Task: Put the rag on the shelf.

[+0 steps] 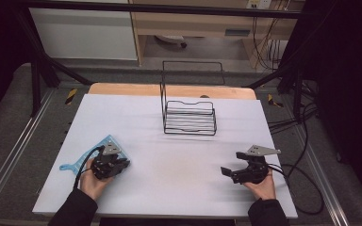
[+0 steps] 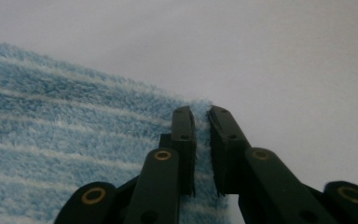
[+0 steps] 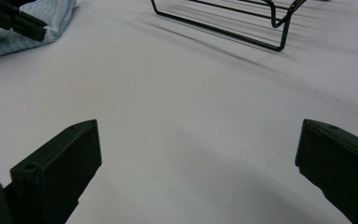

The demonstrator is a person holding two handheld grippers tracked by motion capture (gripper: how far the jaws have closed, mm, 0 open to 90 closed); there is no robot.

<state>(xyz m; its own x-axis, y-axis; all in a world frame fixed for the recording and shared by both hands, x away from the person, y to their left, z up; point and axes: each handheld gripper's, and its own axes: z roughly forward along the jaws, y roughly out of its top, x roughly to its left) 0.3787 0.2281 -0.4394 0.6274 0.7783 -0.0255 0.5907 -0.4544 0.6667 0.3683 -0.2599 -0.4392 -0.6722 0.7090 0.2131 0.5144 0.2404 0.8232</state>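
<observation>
The left gripper pinches the corner of the blue towel lying at the table's eight o'clock, so grasping looks done and lifting remains, while the right gripper waits wide open at four o'clock.

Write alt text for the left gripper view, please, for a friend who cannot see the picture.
Two black jaws of the left gripper pinch the corner edge of a fluffy blue cloth with pale stripes, a thin fold of it caught between the pads. The cloth lies on a plain white table, which spreads across the top and right of the picture.
</observation>
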